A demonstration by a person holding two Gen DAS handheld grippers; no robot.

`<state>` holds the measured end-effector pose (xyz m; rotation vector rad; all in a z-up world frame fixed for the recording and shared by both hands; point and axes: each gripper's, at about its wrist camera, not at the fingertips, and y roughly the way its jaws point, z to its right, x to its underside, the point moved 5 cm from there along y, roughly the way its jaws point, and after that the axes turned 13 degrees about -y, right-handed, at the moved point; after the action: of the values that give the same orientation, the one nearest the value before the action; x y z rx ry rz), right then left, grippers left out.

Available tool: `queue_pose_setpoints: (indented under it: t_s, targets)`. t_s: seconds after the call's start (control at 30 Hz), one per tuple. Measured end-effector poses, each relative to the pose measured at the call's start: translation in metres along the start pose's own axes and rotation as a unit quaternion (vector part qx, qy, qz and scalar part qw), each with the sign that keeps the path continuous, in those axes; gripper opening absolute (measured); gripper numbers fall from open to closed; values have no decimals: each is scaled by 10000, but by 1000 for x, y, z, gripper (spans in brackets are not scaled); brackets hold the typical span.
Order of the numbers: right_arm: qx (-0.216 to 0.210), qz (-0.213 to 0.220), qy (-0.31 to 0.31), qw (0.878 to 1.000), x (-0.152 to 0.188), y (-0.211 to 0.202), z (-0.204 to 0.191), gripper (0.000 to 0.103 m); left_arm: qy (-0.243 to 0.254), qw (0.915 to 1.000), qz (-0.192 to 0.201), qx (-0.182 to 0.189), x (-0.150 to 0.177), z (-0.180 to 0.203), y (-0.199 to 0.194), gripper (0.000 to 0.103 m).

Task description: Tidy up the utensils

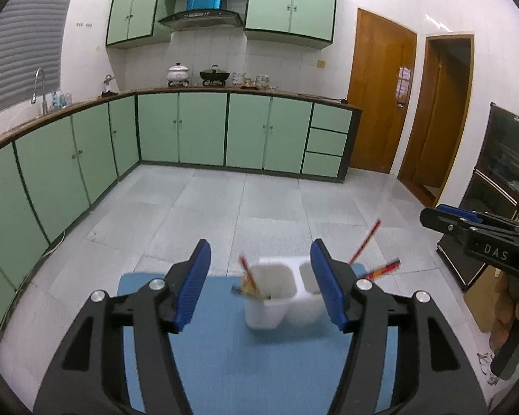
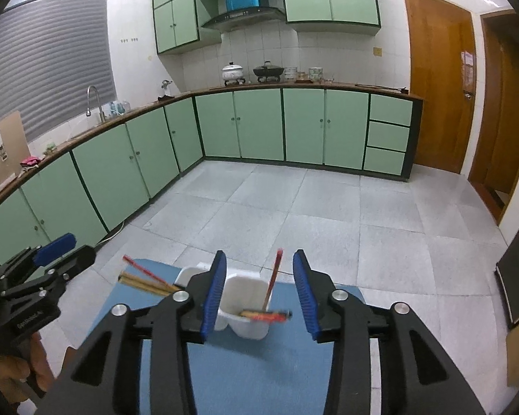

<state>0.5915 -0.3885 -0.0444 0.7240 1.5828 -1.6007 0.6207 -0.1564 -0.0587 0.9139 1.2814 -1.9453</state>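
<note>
Two empty hand-held grippers held above a white utensil holder on a blue mat.

Nearest in the left wrist view, the left hand-held gripper (image 1: 260, 283) is seen with its blue pads spread wide and nothing between them; in the right wrist view the right hand-held gripper (image 2: 259, 292) is likewise held wide and empty. Just beyond both, a white two-compartment holder (image 2: 244, 311) is set on the blue mat (image 2: 245, 373). Red chopsticks (image 2: 274, 282) are leaned in the compartment between the right gripper's pads, one pair lying across its rim, while more chopsticks (image 2: 145, 278) are tilted out of the other compartment. Farther off, the grey tiled floor (image 2: 311, 207) and green cabinets (image 2: 259, 124) are seen.
</note>
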Motion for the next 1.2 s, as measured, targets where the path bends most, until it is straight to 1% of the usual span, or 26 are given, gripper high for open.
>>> queue_pose_setpoints:
  t_s: [0.1,0.23,0.3,0.37,0.43,0.57,0.6,0.63,0.73,0.8,0.87,0.93,1.0,1.1,1.2]
  targets:
    - [-81,-49,96,9999,20,-10,-7,46,-11,10000,-76,-11,18,-7,-21,66]
    - [-241,-111,222,9994,48,-22,-19,46,31,9999,-91,-77,39,-17,-45,68]
    - [-221,-109,189,9995,63,-33,-26,48,-8,9999,-74,-145,52,-23,-61,71]
    - [-221,-77,214,9995,77,-45,-30,50,65,9998,-39,-209,61,-26,-74,73]
    - [-102,-5,323,9994,93,-63,-34,58,116,9996,26,-261,75,-30,-92,74]
    - [150,213,190,9995,125,-105,-54,65,142,9994,84,-316,108,-36,-132,78]
    - [213,266,173,9993,132,-115,-59,67,150,9991,149,-371,116,-37,-143,80]
    - [243,312,177,9991,136,-123,-64,70,155,9990,175,-375,123,-37,-152,83]
    - [307,444,251,9982,155,-155,-80,74,150,9986,224,-453,142,-40,-182,87]
    - [359,513,274,9977,168,-178,-91,77,175,9983,260,-491,153,-40,-200,87]
    - [429,507,238,9975,181,-195,-102,81,148,9980,278,-543,164,-40,-221,89]
    - [446,463,199,9977,190,-206,-109,83,57,9984,202,-517,177,-39,-238,90]
    - [437,347,75,9984,203,-218,-121,83,37,9987,71,-497,192,-37,-255,90]
    - [570,339,-86,9978,218,-241,-135,86,-33,9986,73,-531,209,-38,-280,91]
    - [560,298,-91,9979,233,-263,-145,87,-148,9983,55,-565,222,-42,-305,93]
